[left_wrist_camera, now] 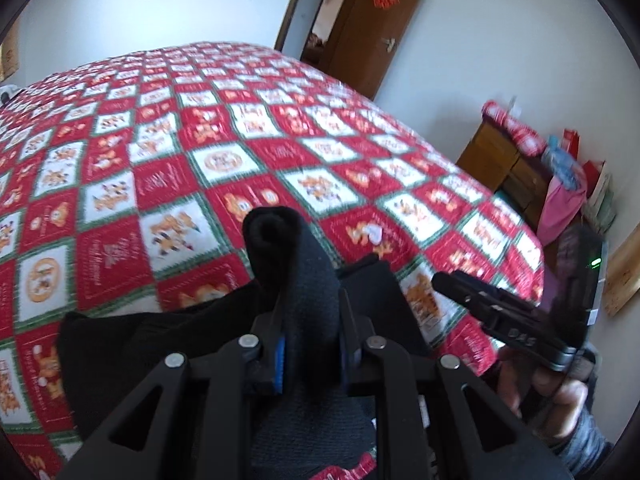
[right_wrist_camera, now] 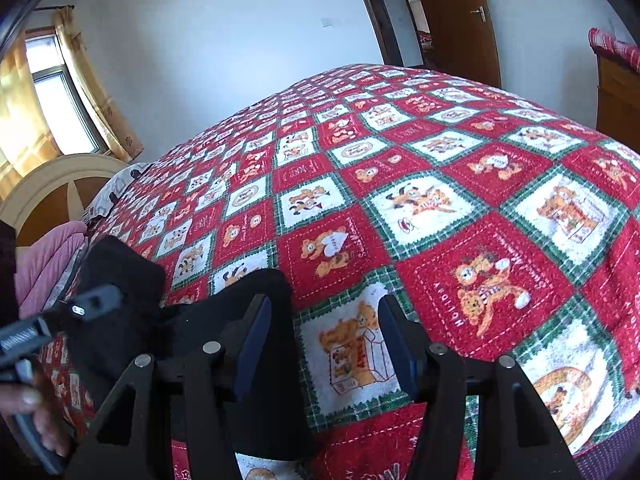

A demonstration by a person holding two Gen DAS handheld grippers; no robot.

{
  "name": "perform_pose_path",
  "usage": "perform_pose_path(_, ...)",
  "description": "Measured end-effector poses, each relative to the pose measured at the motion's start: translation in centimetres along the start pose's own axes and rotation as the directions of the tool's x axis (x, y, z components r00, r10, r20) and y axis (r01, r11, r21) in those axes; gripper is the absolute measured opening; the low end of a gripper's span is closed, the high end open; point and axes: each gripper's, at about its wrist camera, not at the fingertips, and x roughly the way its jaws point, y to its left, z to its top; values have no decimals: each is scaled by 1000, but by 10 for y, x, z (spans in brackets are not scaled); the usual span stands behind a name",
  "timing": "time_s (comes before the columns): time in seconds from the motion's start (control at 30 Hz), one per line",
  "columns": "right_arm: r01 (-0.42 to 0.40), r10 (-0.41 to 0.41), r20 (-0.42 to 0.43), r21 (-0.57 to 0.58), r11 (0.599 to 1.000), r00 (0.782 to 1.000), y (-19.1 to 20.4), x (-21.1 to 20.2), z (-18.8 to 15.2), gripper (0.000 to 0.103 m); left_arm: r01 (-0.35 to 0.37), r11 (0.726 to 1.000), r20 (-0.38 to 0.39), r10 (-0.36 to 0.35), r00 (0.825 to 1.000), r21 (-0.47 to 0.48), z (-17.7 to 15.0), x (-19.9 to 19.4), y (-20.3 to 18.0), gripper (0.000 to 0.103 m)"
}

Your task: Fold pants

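The black pants (left_wrist_camera: 288, 248) lie bunched at the near edge of the bed, on the red, white and green checked quilt (left_wrist_camera: 240, 140). My left gripper (left_wrist_camera: 312, 312) is shut on a raised fold of them, and the cloth stands up in a roll between the blue pads. In the right wrist view my right gripper (right_wrist_camera: 326, 312) hangs open over the quilt (right_wrist_camera: 440, 200) with nothing between its fingers. The pants (right_wrist_camera: 120, 272) lie just left of its left finger. The left gripper (right_wrist_camera: 96, 304) shows at the left edge there, and the right gripper (left_wrist_camera: 444, 280) at the right in the left wrist view.
A brown door (left_wrist_camera: 372, 28) stands open beyond the bed. A wooden cabinet (left_wrist_camera: 504, 160) with red items and a pink cloth (left_wrist_camera: 560, 204) stands to the right. A window (right_wrist_camera: 60, 92), a headboard (right_wrist_camera: 52, 184) and pink bedding (right_wrist_camera: 44, 264) are at the left.
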Motion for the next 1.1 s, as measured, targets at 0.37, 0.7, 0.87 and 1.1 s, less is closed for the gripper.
perform_pose_path(0.37,-21,22,-11,66,998,1000,-17,6,-1,58,55,992,123,-69,990,115,-2,-16,-45,65)
perform_pose_path(0.7,-201,201,4,22,979,980,10,-9,0,59,-117,990,242,134,961,-82,-58,-53,52,76)
perform_pose_path(0.87,-151,138,-115,-116,982,984,45,10,-21,59,-158,971,220,196,956,-179,-79,-44,88,78)
perform_pose_path(1.1,-119,91,-150,-185,976,984,47,15,-31,15,-187,969,230,222,948,-164,-84,-36,87,97)
